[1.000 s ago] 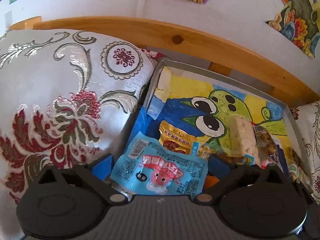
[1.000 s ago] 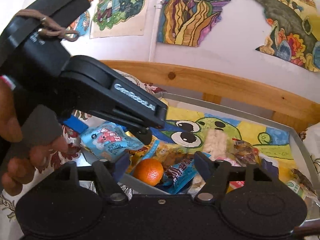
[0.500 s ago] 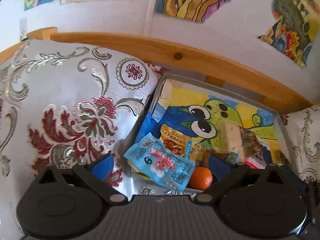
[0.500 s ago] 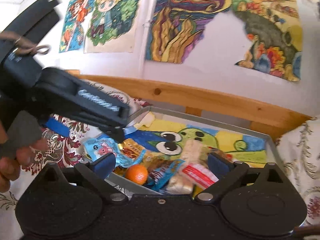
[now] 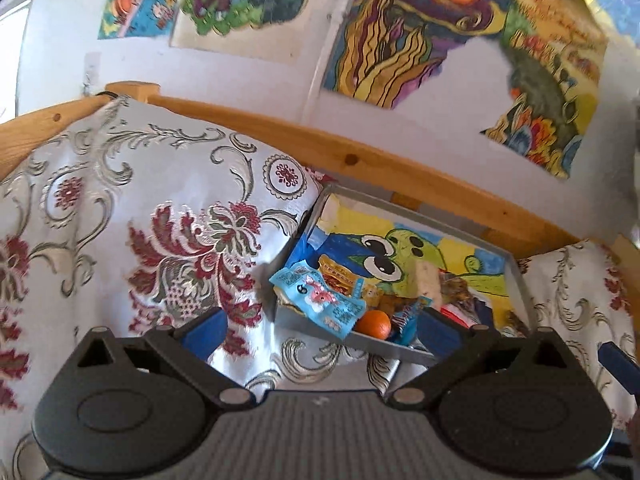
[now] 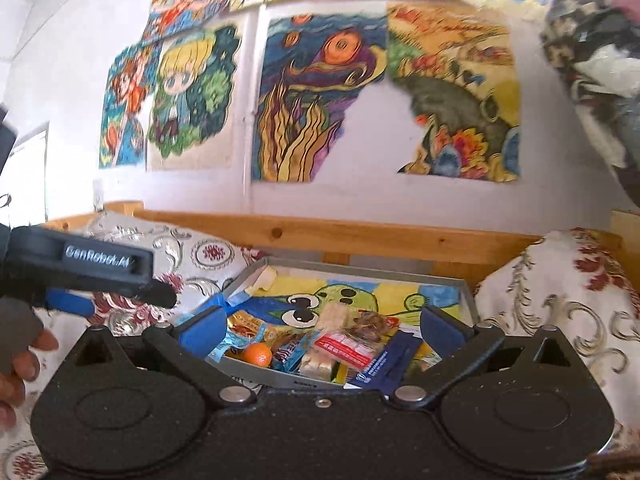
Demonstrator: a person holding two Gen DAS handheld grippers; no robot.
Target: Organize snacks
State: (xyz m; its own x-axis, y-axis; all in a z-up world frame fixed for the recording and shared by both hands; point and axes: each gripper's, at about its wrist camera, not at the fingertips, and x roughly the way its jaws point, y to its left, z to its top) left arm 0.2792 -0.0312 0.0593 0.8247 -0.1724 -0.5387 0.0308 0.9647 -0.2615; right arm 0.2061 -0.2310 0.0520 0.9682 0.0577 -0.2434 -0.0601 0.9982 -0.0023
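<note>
A grey tray (image 5: 386, 346) lined with a cartoon frog picture holds the snacks. A light blue packet (image 5: 320, 300) lies over its near left corner, beside a small orange (image 5: 373, 324), a gold packet (image 5: 336, 276) and a pale rice bar (image 5: 426, 280). My left gripper (image 5: 320, 332) hangs open and empty, short of the tray. In the right wrist view, the tray (image 6: 360, 270) shows the orange (image 6: 258, 354), a red and white packet (image 6: 348, 350) and a dark blue packet (image 6: 384, 364). My right gripper (image 6: 324, 330) is open and empty. The left gripper (image 6: 100, 266) shows at the left.
Patterned silver and red cushions flank the tray, one at the left (image 5: 160, 220) and one at the right (image 6: 560, 300). A wooden rail (image 5: 400, 168) runs behind it, under a white wall with paintings (image 6: 312, 100). A hand (image 6: 20, 356) holds the left gripper.
Both grippers have drawn back and up from the tray, which now looks smaller. The light blue packet stays at the tray's near left corner.
</note>
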